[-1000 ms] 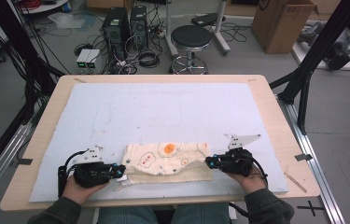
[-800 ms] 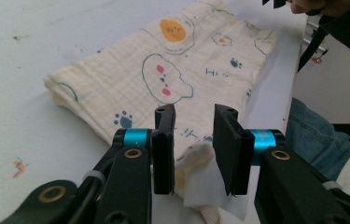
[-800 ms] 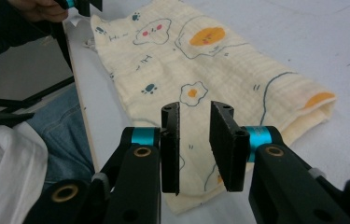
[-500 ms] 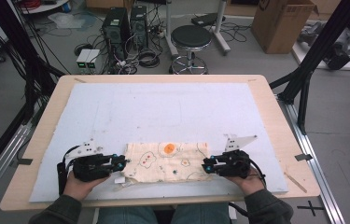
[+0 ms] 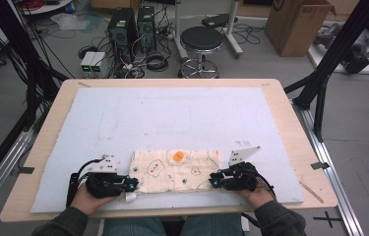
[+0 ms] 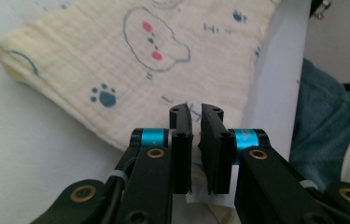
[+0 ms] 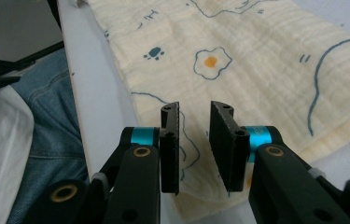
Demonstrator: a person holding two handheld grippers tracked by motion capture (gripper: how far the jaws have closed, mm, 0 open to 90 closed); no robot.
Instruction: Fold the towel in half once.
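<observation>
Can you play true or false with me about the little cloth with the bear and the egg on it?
1. The cloth lies at the near edge of the white mat. True.
2. The cloth is plain blue. False: it is pale yellow with a bear, paw prints and fried eggs.
3. The left gripper sits at the cloth's left end and the right gripper at its right end. True.
4. A cup stands on the cloth. False: nothing stands on it.
5. The cloth hangs in the air. False: it lies on the mat.

Wooden table (image 5: 290, 105); white foam board (image 5: 172, 118) on it; printed cloth (image 5: 174, 170) atop board.
</observation>
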